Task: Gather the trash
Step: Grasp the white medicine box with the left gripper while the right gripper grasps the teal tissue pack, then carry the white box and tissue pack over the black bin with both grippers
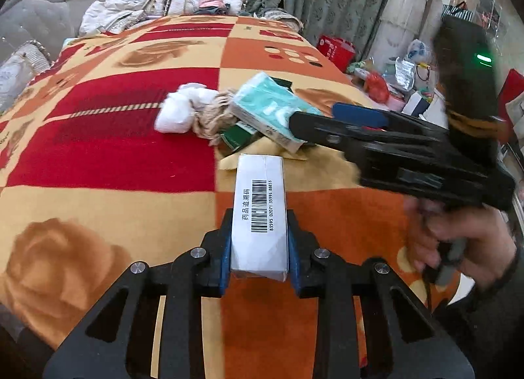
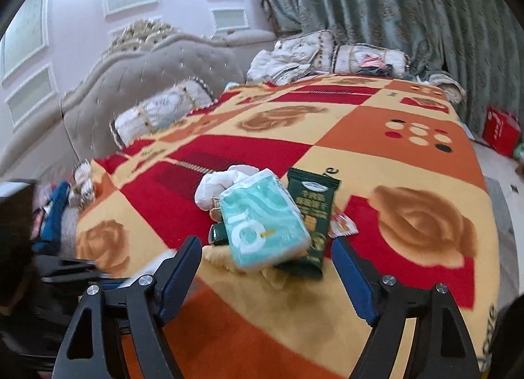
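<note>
My left gripper point(image 1: 260, 220) is shut on a white carton with a barcode point(image 1: 258, 189), its blue pads point(image 1: 226, 248) pressing both long sides just above the patchwork blanket point(image 1: 98, 150). Beyond it lies a pile: a teal tissue pack point(image 1: 265, 107), a crumpled white tissue point(image 1: 183, 110) and a dark green wrapper point(image 1: 235, 138). From the right, my right gripper point(image 1: 312, 115) reaches to the pack, held by a hand point(image 1: 458, 238). In the right wrist view, my right gripper point(image 2: 267, 258) stands open, the tissue pack point(image 2: 262, 218) just ahead between the fingertips, untouched. The green wrapper point(image 2: 314, 212) lies under it.
A small clear candy wrapper point(image 2: 342, 225) lies right of the pile. Pillows point(image 2: 157, 110) and folded bedding point(image 2: 294, 58) line the padded headboard point(image 2: 131, 71). Green curtains point(image 2: 393, 19) hang behind. A red bag point(image 1: 335, 48) and clutter point(image 1: 393, 78) sit on the floor at the right.
</note>
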The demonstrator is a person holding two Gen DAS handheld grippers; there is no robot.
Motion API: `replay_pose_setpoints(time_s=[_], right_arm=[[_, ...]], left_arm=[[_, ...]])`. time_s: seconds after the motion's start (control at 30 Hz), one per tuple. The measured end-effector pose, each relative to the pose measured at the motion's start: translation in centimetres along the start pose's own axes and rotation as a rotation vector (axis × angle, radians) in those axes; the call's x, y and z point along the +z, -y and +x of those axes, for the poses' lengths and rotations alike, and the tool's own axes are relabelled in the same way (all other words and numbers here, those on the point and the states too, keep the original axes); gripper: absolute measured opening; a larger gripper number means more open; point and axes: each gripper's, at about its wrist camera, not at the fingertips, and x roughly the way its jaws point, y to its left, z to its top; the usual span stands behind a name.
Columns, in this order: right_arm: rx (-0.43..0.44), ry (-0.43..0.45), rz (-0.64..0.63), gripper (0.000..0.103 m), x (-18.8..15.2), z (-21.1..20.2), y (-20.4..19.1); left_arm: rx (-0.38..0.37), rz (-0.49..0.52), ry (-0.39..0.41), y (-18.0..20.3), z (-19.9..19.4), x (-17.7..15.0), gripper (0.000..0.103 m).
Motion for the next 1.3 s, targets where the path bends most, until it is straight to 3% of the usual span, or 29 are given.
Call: replay_pose_setpoints(time_s=[0.27, 0.4, 0.53, 0.87, 1.3], right_arm=[[0.003, -0.061, -0.014, 0.078, 1.3, 3.4, -0.4], [-0.018, -0.084, -0.023, 0.058, 1.1, 3.7, -0.7], [0.004, -0.065, -0.021, 0.044, 0.7, 2.7, -0.6], [-0.033, 0.046, 0.082, 0.042, -0.9, -2.5, -0.3], [-0.061, 0.077, 0.131, 0.042, -1.7, -4.6, 0.2]], left_arm=[[0.028, -0.016, -0.013, -0.8, 0.2, -1.6, 0.026], [0.024, -0.036, -0.016, -1.2, 0.8, -2.0, 0.026], [0.032, -0.028, 0.003, -0.9, 0.7, -2.2, 0.026], [0.026, -0.046, 0.061, -0.7, -2.2, -2.0, 0.026], [0.02, -0.007, 0.09, 1.2, -4.5, -1.9, 0.026]])
